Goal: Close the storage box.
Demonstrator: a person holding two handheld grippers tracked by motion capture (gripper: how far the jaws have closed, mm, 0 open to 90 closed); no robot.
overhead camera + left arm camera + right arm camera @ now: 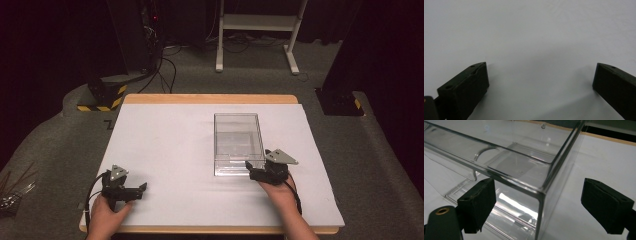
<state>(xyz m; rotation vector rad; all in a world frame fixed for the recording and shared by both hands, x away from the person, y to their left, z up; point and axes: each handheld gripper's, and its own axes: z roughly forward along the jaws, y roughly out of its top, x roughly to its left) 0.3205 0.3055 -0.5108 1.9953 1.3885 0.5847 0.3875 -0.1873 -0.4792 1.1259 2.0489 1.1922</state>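
A clear plastic box (238,141) stands open-topped on the white mat (165,150), right of centre. My right gripper (251,169) sits at the box's near right corner. In the right gripper view this gripper (541,207) is open, and its jaws straddle that corner of the box (524,167), one in front of the near wall and one outside the right wall. My left gripper (140,190) rests near the mat's front left, far from the box. Seen from its own camera, the left gripper (540,80) is open over bare mat (536,37) with nothing between the jaws.
The mat covers a wooden table (210,98) whose edge shows at the back. On the carpet behind stand a white frame (257,30), cables (167,65) and a black base with yellow-black stripes (102,95). Another black base (340,102) sits at the right.
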